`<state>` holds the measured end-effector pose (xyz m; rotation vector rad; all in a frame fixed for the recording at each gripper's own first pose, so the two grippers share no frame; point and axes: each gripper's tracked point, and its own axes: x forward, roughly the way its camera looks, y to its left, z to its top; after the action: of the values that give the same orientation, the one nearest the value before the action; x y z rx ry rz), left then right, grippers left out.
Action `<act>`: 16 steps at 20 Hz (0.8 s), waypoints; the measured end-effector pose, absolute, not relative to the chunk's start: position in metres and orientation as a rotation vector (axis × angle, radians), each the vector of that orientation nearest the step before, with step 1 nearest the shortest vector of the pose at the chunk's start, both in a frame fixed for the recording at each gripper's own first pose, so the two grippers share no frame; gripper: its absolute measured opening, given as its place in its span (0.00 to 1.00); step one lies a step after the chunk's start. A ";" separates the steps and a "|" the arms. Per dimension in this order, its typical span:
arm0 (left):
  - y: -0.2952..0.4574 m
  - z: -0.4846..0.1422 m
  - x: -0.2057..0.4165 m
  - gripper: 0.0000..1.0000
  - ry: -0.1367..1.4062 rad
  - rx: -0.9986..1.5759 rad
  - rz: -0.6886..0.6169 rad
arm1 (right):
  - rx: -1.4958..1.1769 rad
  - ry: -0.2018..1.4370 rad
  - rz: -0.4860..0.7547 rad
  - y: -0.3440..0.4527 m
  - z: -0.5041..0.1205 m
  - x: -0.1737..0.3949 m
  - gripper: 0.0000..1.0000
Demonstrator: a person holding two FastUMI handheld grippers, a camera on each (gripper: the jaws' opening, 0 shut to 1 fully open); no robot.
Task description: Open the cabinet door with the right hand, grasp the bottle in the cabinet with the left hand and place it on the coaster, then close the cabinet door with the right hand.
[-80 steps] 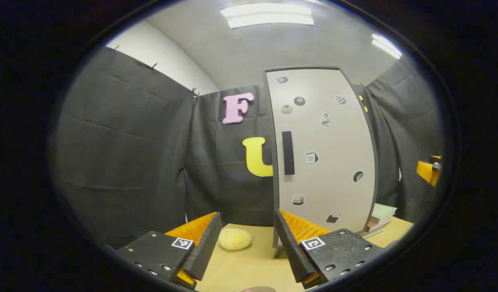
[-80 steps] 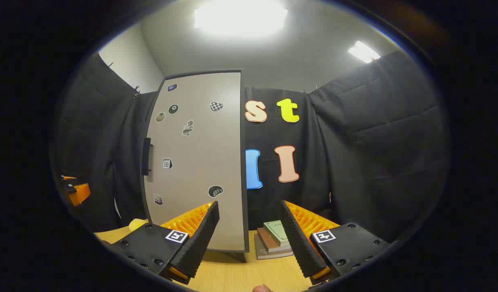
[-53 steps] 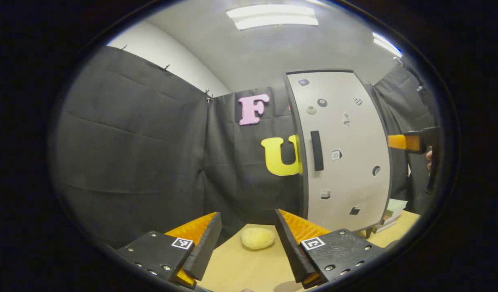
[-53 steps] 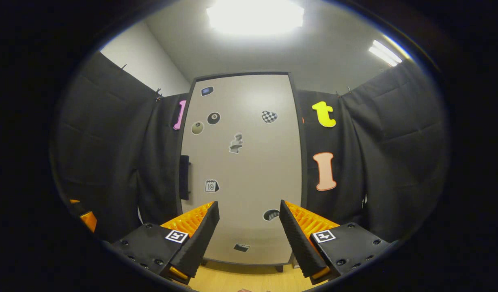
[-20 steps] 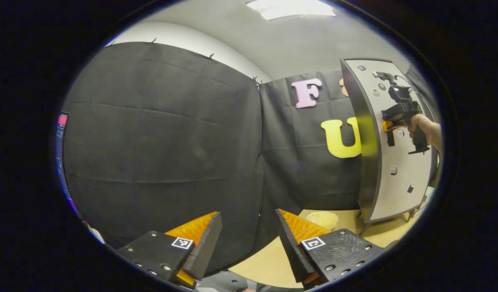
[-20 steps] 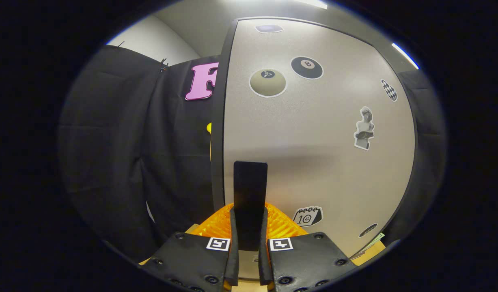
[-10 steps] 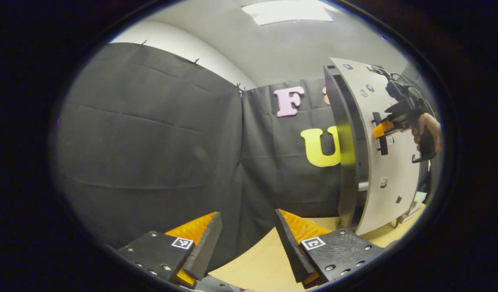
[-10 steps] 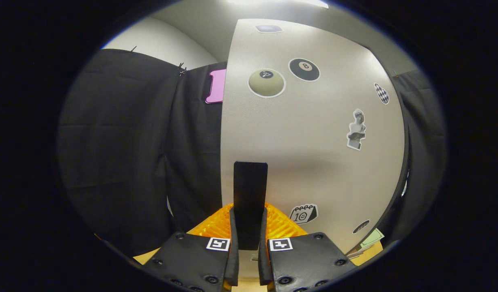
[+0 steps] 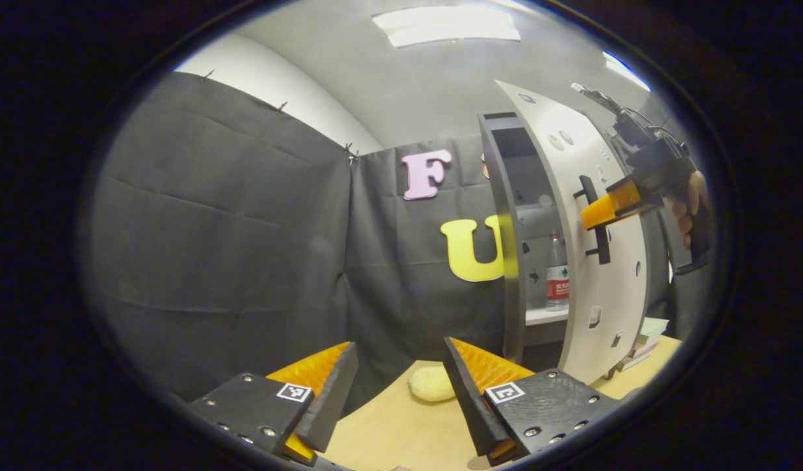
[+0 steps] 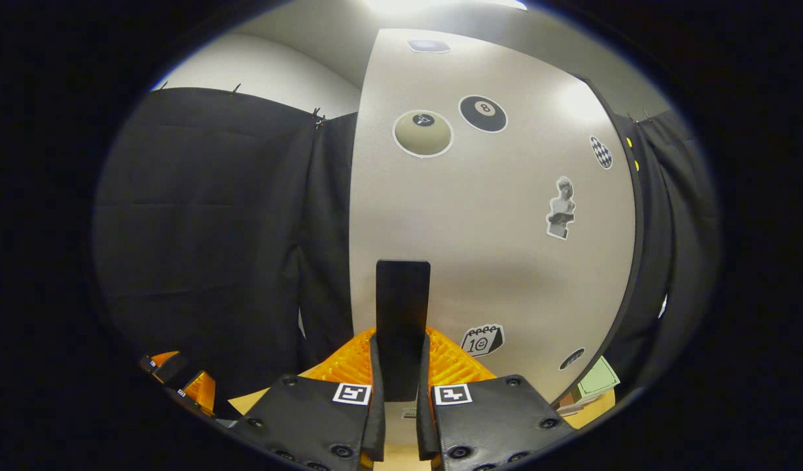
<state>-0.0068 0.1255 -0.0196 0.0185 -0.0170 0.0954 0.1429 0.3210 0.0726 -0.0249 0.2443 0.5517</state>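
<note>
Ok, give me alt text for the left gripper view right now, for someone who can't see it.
The cabinet door stands partly open, the right gripper shut on its handle, and a bottle stands upright on a shelf inside. In the foreground the left gripper is open above the table, with a pale coaster beyond it.

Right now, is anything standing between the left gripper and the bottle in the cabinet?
Nothing visible blocks it. The cabinet door is swung partly open, held at its handle by the right gripper, and the bottle stands upright on the shelf in the gap. The left gripper hangs open over the table.
</note>
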 end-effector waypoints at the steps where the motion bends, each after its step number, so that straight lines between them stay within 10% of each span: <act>1: 0.117 -0.019 -0.005 0.79 -0.018 0.015 0.086 | -0.024 0.248 0.564 0.319 0.072 0.141 0.21; 16: 0.009 -0.014 0.016 0.80 -0.011 -0.018 -0.058 | -0.019 0.257 0.675 0.303 0.071 0.139 0.21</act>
<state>0.0157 0.0089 -0.0137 -0.0181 -0.0106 -0.0577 0.1388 0.3034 0.0714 -0.0191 0.2568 0.6750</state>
